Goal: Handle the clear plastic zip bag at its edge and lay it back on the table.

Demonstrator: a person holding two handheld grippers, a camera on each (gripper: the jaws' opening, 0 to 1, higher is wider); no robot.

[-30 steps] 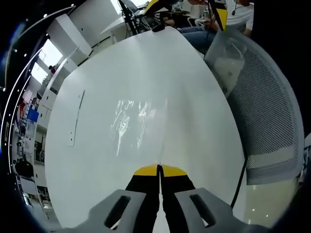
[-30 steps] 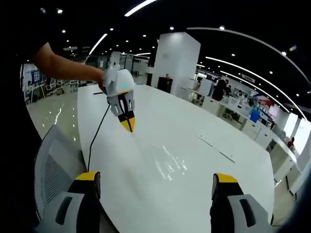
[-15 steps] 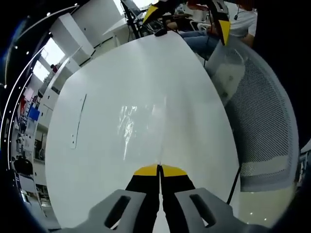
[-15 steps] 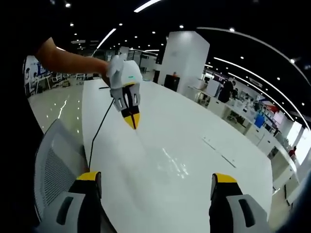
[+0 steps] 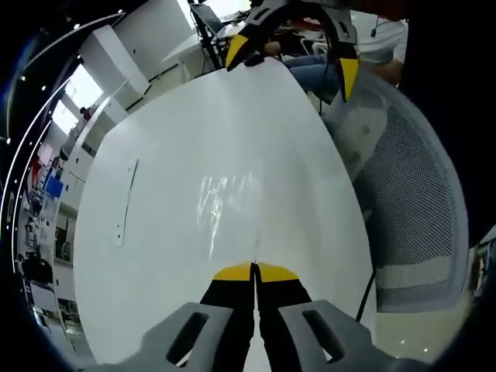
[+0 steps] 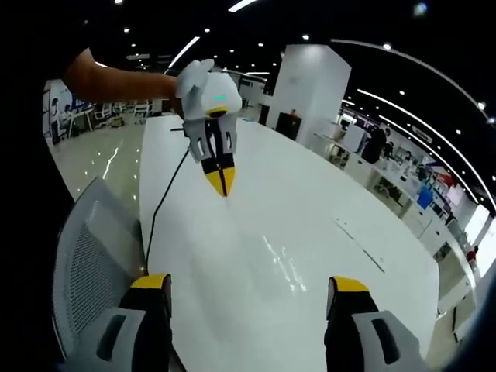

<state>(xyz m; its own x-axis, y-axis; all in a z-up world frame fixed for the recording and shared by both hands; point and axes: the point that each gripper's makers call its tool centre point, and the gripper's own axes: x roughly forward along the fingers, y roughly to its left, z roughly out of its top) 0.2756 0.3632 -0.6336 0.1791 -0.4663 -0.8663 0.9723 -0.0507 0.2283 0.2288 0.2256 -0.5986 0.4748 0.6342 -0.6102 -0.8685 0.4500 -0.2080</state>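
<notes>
The left hand-held gripper has two black jaws with yellow tips. Each jaw sits on a grey base with a long dark slot in it. In the right gripper view, the same tool has a white rounded body with a small green light on top, and a thin black cable hangs from it. The right hand-held gripper is built the same way, black and grey with yellow tips. The person's forearm is bare, with no sleeve on it.

The zip bag lies flat on the table, the chair beside the table's edge.
</notes>
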